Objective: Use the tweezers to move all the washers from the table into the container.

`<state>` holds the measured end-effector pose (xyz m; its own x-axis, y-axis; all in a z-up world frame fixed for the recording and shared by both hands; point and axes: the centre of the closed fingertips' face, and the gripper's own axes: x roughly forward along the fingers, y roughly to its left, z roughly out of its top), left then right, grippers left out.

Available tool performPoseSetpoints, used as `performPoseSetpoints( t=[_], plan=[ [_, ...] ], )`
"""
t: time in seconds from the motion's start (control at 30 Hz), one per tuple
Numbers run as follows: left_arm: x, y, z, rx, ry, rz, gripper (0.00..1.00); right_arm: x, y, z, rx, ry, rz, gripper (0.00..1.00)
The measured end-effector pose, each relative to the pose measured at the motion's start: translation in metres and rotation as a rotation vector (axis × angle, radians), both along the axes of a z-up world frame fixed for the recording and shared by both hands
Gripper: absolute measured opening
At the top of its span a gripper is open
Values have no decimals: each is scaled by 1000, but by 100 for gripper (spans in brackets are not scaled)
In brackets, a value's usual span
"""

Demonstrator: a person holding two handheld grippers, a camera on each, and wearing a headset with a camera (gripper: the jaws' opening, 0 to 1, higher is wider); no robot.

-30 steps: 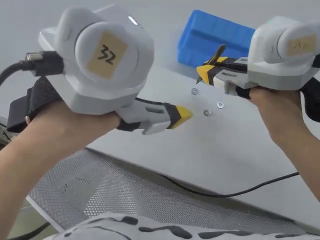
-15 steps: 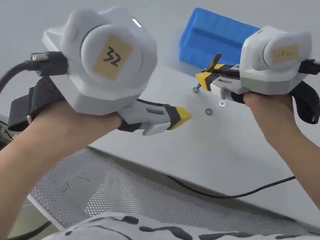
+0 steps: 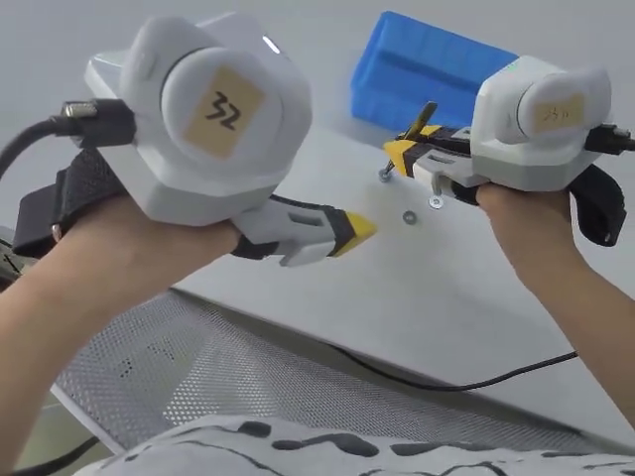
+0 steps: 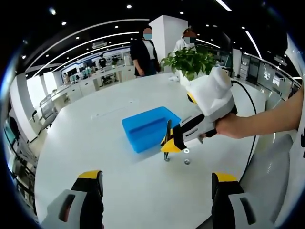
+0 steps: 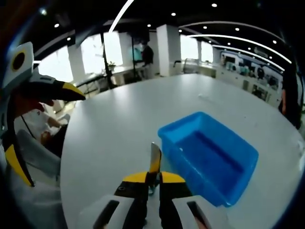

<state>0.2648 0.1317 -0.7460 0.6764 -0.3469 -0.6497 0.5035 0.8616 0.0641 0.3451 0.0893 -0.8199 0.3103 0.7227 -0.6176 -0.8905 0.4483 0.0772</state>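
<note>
Blue container (image 3: 427,69) edge just beyond tweezers (image 3: 426,114) tip

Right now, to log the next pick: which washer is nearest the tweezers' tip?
The head view's leftmost washer, at the tweezers' tip; the other two washers lie farther right.

Three washers (image 3: 409,216) lie on the surface (image 3: 446,297). There is one blue container (image 3: 427,69) at the far side and one pair of tweezers (image 3: 425,117). Two claws work here, the left claw (image 3: 359,228) and the right claw (image 3: 400,156). In the left gripper view two people (image 4: 145,52) stand far off by one plant (image 4: 190,61).
</note>
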Motion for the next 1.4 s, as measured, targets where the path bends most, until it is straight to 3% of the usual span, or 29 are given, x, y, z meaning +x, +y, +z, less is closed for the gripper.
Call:
performPoseSetpoints(
  t=[0.17, 0.4, 0.53, 0.77, 1.07, 1.3, 1.4],
  plan=[
    [0, -1, 0, -2, 0, -2, 97, -6, 6, 1, -40, -45, 25, 4],
    [0, 0, 1, -15, -1, 8, 97, -5, 3, 3, -35, -14, -15, 4],
    [0, 5, -1, 7, 0, 6, 97, -10, 3, 4, -48, -14, 3, 3],
    [1, 8, -1, -2, 0, 16, 97, -12, 3, 16, -23, -26, 1, 3],
    [2, 3, 0, 0, -1, -1, 96, 5, 1, 41, 7, -72, -23, 4],
    [3, 0, 4, 1, -9, -6, 96, 24, 4, 68, 49, -133, -43, 4],
    [3, -1, 3, 9, -6, -10, 96, 31, 5, 72, 62, -142, -49, 4]
  ],
)
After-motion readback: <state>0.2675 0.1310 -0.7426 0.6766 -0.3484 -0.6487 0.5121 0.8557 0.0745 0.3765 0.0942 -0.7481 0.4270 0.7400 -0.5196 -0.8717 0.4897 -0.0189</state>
